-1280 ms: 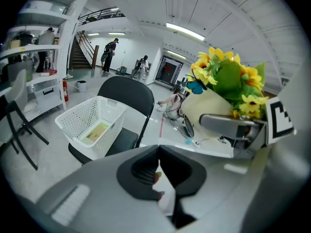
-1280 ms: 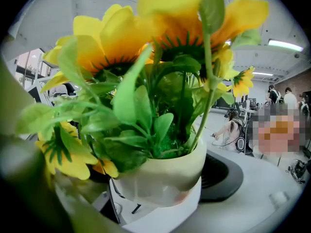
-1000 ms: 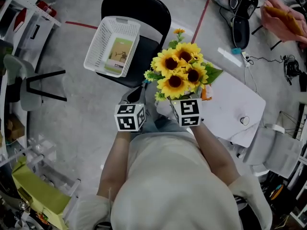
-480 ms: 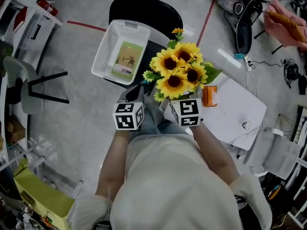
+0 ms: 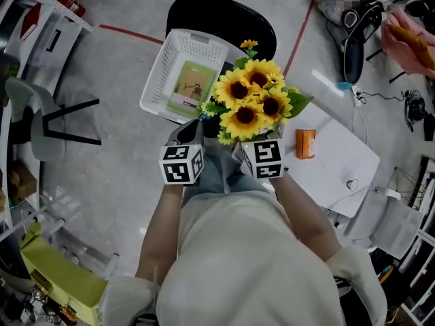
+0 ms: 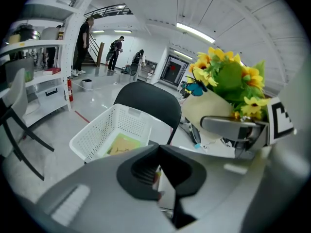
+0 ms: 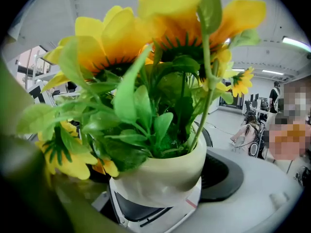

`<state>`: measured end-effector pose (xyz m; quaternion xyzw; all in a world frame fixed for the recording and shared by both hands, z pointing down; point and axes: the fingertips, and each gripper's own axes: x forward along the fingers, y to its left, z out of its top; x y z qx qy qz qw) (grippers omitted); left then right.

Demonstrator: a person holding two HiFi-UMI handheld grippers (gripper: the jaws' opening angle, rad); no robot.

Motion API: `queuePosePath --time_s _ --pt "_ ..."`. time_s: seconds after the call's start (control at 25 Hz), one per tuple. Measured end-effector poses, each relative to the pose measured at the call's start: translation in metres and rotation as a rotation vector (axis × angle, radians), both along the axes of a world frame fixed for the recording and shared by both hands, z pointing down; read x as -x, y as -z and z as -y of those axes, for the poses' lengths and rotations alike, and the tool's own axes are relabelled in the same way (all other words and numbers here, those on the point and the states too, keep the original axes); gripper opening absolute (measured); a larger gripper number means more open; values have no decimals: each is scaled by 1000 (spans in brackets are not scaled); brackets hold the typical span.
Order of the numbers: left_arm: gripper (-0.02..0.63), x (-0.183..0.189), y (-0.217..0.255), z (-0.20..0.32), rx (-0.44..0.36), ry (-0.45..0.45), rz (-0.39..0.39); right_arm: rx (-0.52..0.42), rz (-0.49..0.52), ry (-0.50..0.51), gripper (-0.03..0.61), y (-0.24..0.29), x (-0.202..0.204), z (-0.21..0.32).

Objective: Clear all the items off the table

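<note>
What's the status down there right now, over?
Left gripper shut, empty. Right gripper clamped on sunflower pot, off the table, near the white basket. Orange packet lies on the table. Path to basket looks clear.

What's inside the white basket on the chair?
One flat green and tan packet lies on the bottom of the white basket. Nothing else shows inside. The sunflowers cover the basket's near corner in the head view, so that bit cannot be seen.
</note>
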<state>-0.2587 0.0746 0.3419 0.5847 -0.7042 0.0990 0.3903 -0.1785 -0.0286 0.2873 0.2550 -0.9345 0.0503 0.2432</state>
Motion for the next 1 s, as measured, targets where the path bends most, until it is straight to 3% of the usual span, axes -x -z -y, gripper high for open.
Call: queuePosePath --time_s 0.16,0.76,1.0 --pt "9 36 -9 -4 16 10 -20 25 -23 18 521 -13 43 -6" --pt "9 61 -36 -5 41 36 -11 77 -35 19 520 -65 77 -3" --pt "9 110 -54 -5 70 51 -43 109 -71 2 522 -95 130 5"
